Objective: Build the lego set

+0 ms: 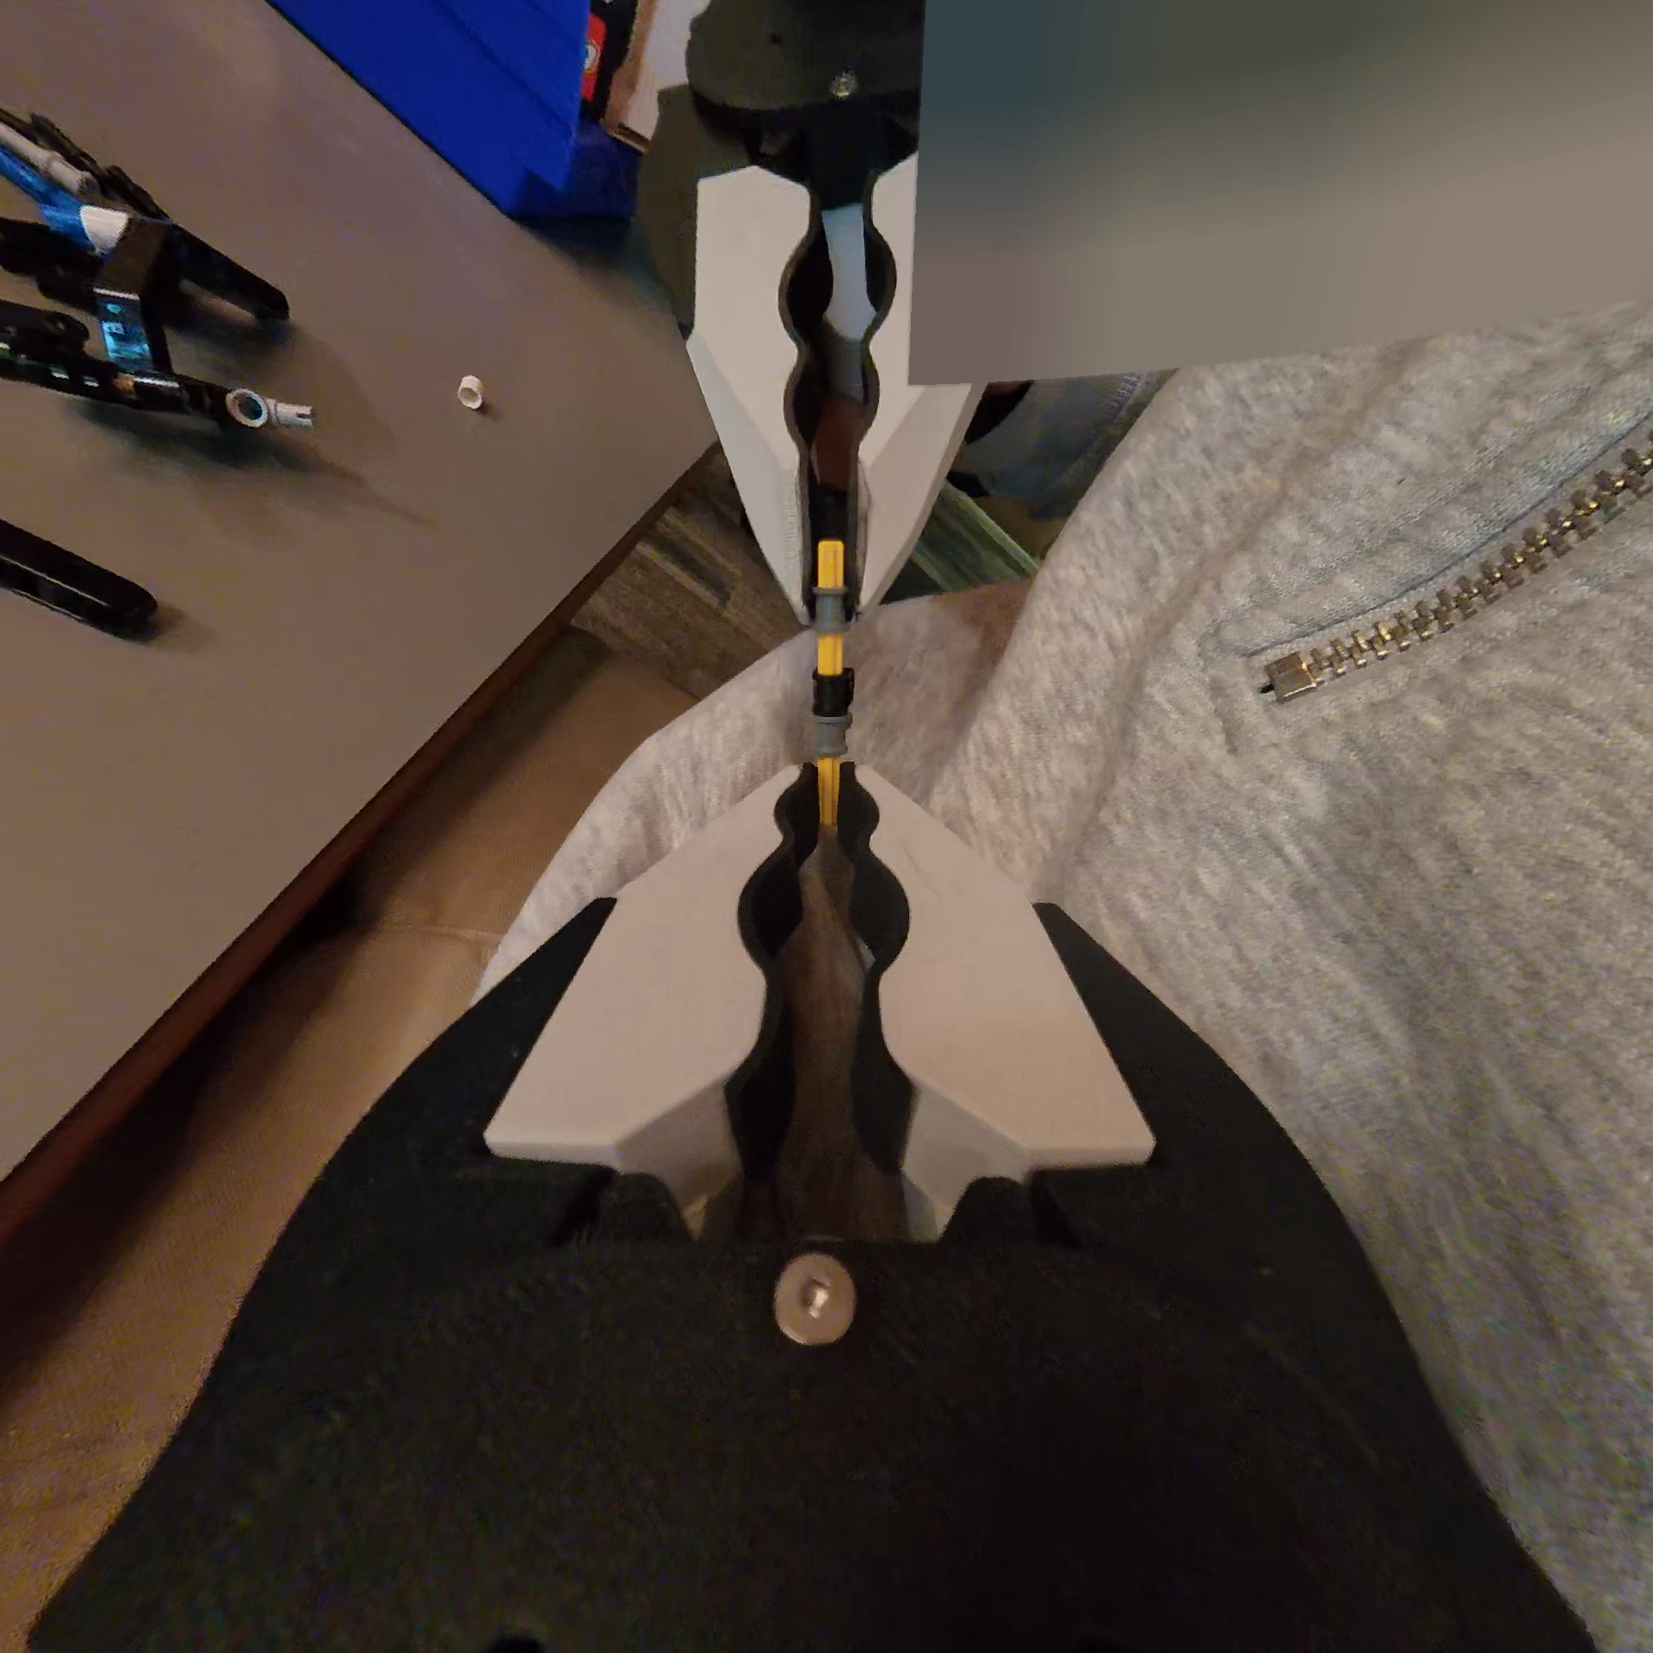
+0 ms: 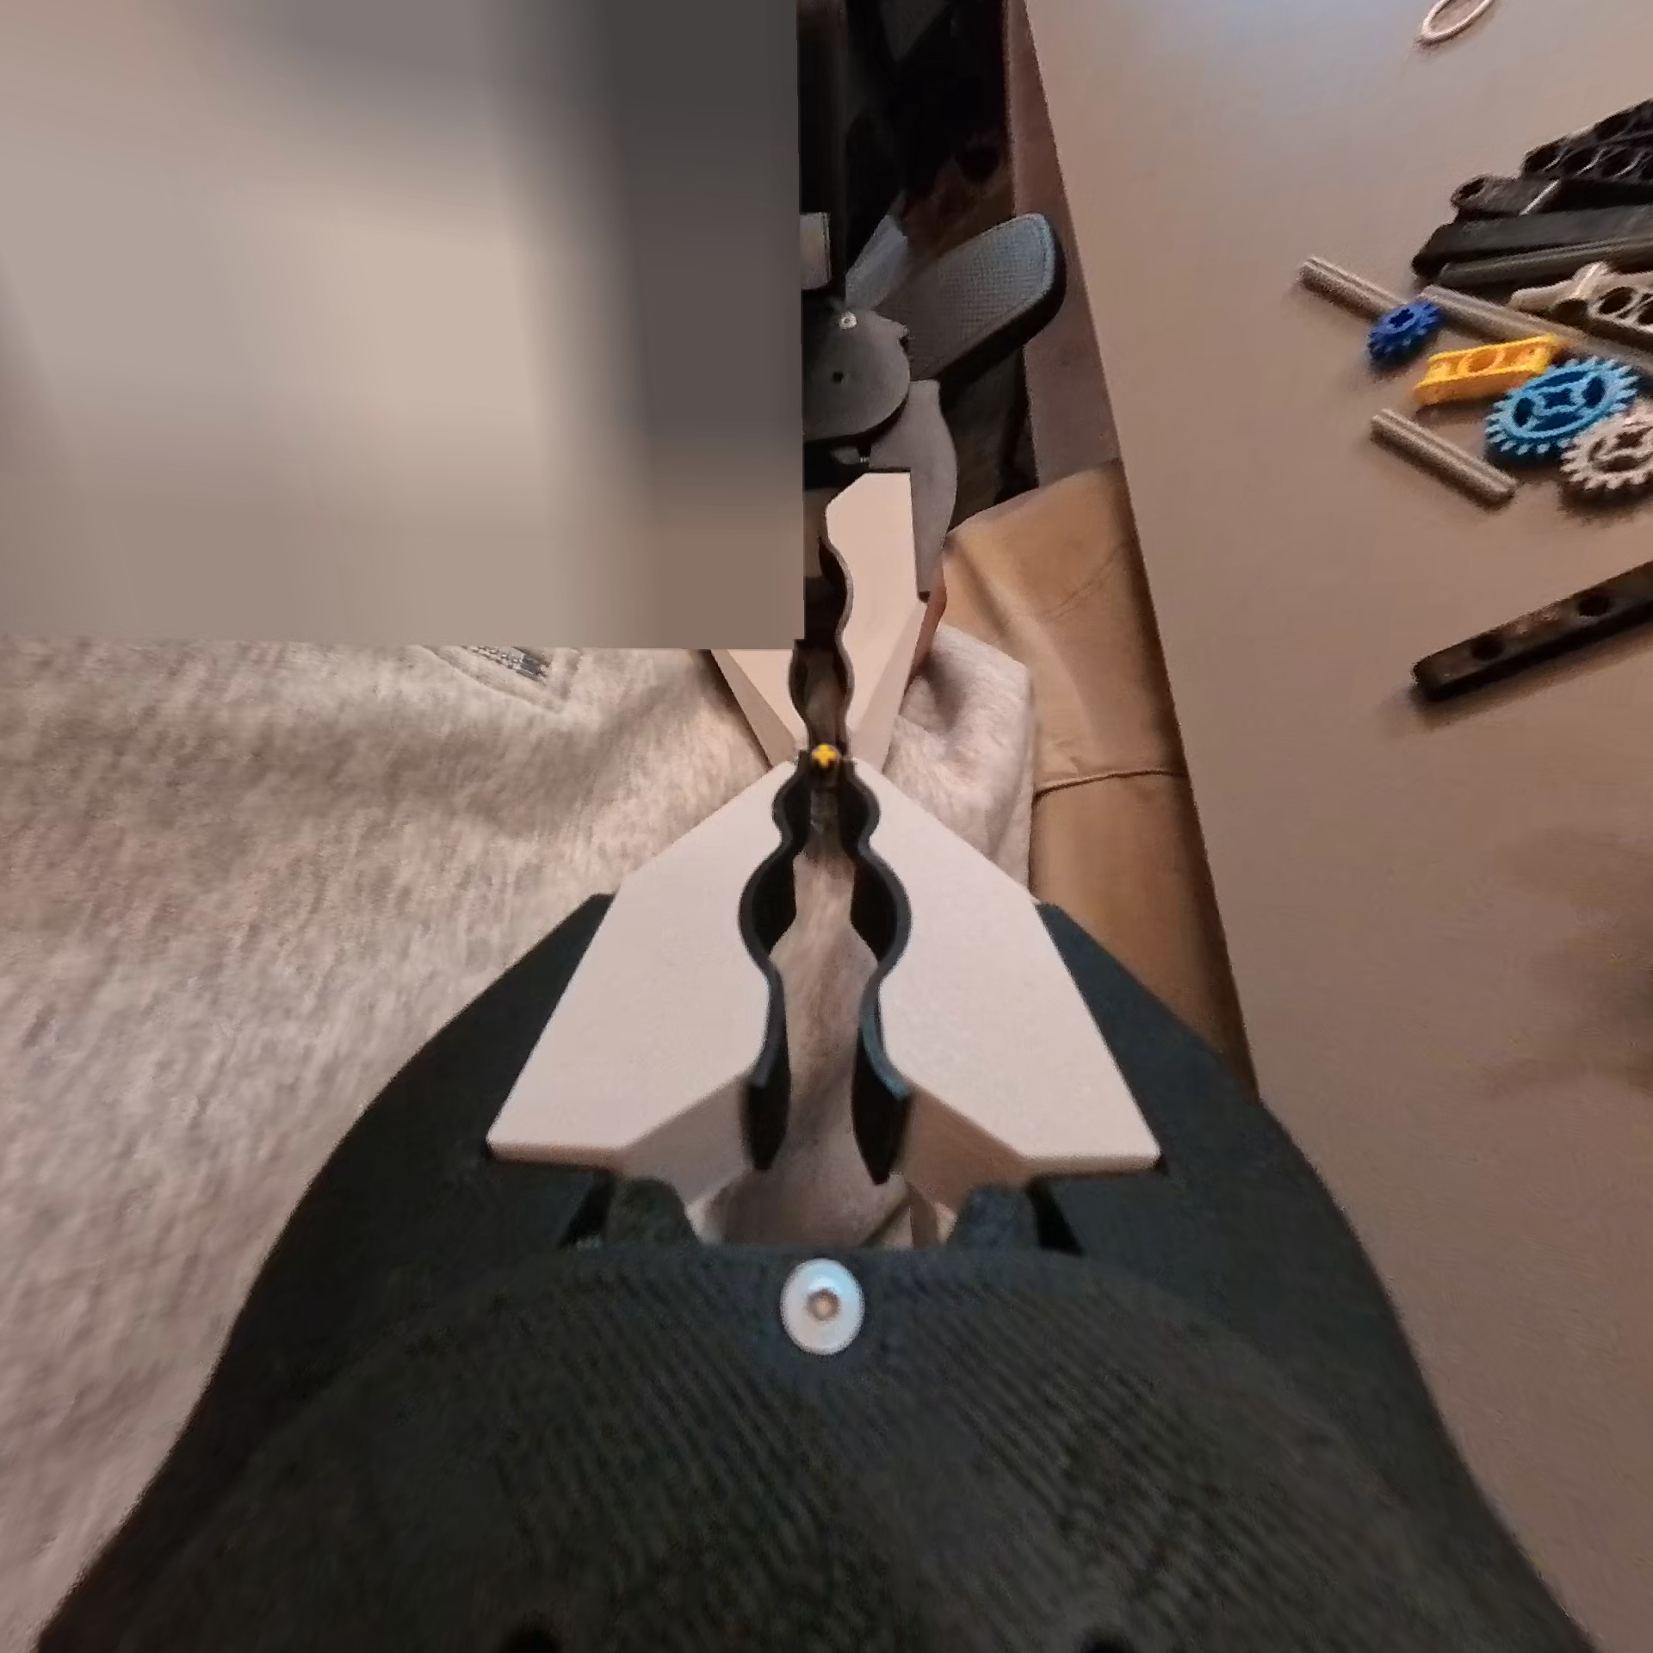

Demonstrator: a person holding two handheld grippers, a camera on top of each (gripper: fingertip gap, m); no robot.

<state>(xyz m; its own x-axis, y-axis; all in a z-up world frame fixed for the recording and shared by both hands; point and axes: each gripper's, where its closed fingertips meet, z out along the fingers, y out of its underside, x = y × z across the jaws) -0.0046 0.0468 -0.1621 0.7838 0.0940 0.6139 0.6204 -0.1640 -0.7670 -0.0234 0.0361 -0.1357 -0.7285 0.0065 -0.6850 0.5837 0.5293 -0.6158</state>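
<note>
Left gripper (image 1: 830, 778) nearest, pinched narrow on one end of a yellow axle (image 1: 830, 648). Right gripper (image 1: 832, 608) faces it from 12 o'clock, closed on the other end; both held off the tabletop (image 1: 268, 626), over a grey sweater (image 1: 1252, 805). Grey and black bushes (image 1: 830, 707) sit on the axle between the tips. Step in hand, likely: sliding bushes along the axle. Next calls for a straight, in-line push. Black partial build (image 1: 116, 295) at 10 o'clock; blue gears (image 2: 1556, 411) loose in right view.
</note>
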